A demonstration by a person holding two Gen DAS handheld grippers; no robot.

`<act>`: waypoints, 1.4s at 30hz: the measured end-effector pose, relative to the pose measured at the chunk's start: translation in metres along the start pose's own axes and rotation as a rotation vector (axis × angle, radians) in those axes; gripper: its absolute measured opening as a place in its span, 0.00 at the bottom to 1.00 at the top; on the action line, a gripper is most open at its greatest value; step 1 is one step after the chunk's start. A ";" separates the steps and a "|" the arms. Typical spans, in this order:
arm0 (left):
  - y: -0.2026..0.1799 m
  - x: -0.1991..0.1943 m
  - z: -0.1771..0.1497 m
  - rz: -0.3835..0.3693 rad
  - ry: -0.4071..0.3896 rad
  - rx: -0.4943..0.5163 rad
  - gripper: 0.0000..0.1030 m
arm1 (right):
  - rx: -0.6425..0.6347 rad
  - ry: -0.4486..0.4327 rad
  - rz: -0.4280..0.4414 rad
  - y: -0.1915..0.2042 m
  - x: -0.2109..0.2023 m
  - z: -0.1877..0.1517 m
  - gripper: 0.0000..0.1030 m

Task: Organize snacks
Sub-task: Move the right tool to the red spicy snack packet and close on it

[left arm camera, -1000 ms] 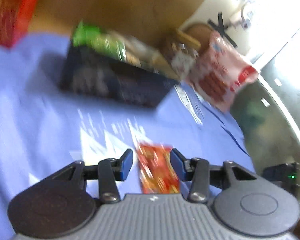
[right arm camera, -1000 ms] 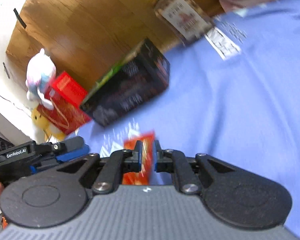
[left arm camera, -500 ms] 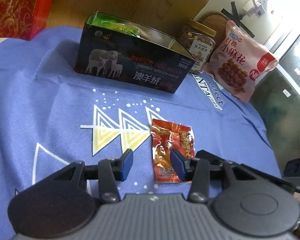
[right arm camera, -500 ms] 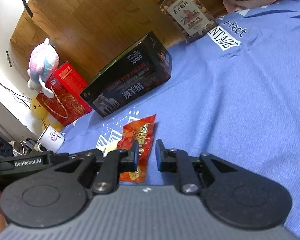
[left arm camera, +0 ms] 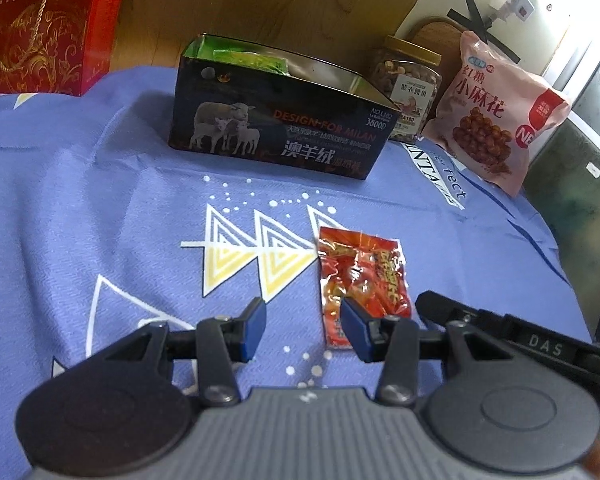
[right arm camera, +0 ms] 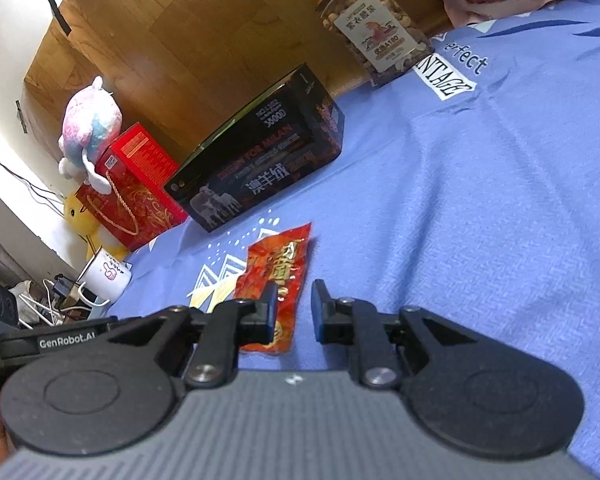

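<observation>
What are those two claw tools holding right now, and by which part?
Nothing is held. The red snack packet lies flat on the blue cloth; the left gripper and right gripper both stand open beside it.

This looks like a lived-in room of a home. A blue printed cloth [left arm camera: 100,200] covers the table, set against a wooden wall [right arm camera: 180,32]. A plush toy [right arm camera: 90,128] sits on a red gift box [right arm camera: 136,184], with a yellow toy [right arm camera: 80,216] behind and a white mug [right arm camera: 108,276] among loose cables [right arm camera: 48,304]. A nut jar [right arm camera: 368,28] and a pink snack bag [left arm camera: 496,116] stand at the back beside a dark tin [left arm camera: 280,128].
</observation>
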State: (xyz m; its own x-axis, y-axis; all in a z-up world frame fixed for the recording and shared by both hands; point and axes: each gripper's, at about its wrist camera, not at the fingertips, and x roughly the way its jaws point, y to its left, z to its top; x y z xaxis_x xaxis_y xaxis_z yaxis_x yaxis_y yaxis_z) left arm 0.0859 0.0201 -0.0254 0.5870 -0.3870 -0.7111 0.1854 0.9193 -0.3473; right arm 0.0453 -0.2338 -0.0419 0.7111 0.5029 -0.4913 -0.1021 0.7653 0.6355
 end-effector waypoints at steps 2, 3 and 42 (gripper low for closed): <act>-0.001 0.000 0.000 0.006 0.000 0.006 0.41 | 0.004 -0.001 0.002 0.000 -0.001 -0.001 0.21; -0.001 0.001 0.001 0.008 0.001 0.009 0.41 | 0.006 0.000 0.005 -0.001 -0.001 -0.001 0.21; -0.001 -0.008 0.020 -0.311 -0.023 -0.051 0.07 | 0.014 -0.051 0.132 0.028 0.002 0.022 0.02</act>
State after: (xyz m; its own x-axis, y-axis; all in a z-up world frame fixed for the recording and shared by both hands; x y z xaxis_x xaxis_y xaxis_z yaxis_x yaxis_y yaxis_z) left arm 0.0972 0.0239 -0.0070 0.5262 -0.6465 -0.5524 0.3191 0.7522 -0.5765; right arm 0.0591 -0.2196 -0.0121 0.7267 0.5774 -0.3720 -0.1874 0.6877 0.7014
